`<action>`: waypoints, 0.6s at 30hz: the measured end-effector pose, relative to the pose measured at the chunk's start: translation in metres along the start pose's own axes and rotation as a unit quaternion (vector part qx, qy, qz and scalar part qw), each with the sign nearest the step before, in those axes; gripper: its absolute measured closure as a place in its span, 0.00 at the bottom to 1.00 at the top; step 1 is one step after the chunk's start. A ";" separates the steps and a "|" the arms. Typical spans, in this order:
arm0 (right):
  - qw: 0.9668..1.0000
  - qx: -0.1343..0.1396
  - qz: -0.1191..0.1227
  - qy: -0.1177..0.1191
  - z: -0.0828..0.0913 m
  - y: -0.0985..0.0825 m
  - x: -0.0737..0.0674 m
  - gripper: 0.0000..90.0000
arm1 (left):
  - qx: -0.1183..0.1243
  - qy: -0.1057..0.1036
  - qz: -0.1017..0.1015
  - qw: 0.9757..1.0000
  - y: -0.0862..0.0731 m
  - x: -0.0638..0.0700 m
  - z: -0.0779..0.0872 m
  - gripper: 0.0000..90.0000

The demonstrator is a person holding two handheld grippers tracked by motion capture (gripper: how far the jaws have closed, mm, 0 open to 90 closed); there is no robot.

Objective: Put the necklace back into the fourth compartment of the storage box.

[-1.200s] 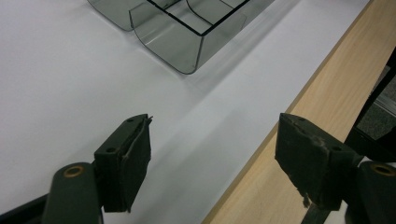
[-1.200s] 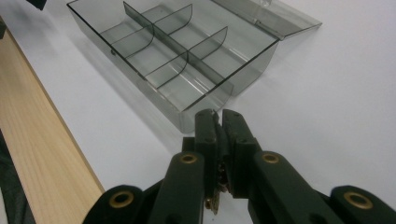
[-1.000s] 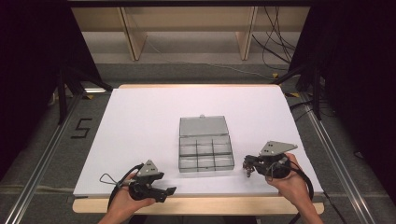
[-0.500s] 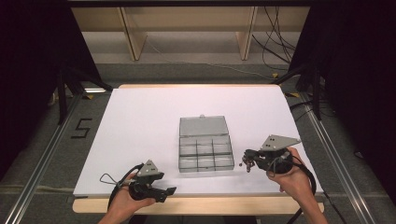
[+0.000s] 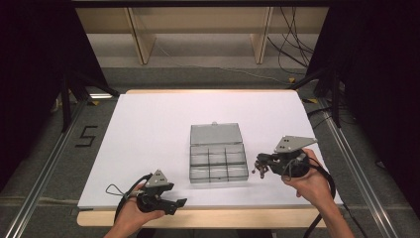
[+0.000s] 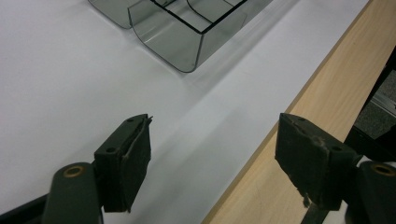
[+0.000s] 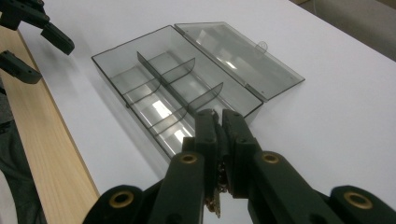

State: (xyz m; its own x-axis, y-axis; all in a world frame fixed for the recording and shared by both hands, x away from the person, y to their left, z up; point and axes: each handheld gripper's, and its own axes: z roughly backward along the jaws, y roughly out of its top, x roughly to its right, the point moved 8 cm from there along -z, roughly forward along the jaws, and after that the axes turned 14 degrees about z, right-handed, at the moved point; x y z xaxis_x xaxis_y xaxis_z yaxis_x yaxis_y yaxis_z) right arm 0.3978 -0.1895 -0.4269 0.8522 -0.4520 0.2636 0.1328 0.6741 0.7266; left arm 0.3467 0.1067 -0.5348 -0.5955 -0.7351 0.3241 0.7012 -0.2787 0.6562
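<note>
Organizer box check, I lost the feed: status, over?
Right hand-held gripper shut on a small metal piece, beside the open organizer box. Left hand-held gripper open, empty, at table edge. Box compartments empty, nothing in the way.

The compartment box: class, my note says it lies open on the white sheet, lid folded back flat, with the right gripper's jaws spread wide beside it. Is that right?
One detail is wrong. The right gripper has its jaws shut on a small metal piece, as the right gripper view shows. The compartment box does lie open on the white sheet, lid folded back flat.
</note>
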 end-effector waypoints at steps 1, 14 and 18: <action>1.000 -0.003 -0.010 -0.003 0.001 0.002 -0.001 0.96 | 0.001 0.002 0.001 1.000 0.000 -0.001 0.000 0.30; 0.999 0.001 0.029 0.018 -0.008 0.040 -0.001 0.96 | 0.005 -0.002 0.005 1.000 0.001 0.000 0.000 0.30; 0.999 0.005 0.037 0.027 -0.016 0.052 -0.004 0.96 | 0.001 0.000 -0.002 1.000 0.001 -0.001 0.002 0.30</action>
State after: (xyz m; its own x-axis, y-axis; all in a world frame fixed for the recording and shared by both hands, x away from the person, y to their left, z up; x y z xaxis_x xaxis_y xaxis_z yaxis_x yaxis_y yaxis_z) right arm 0.4090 -0.1433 -0.4008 0.8859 -0.3687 0.2814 0.0640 0.6980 0.7132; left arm 0.3473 0.1084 -0.5335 -0.5989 -0.7336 0.3212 0.6980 -0.2814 0.6585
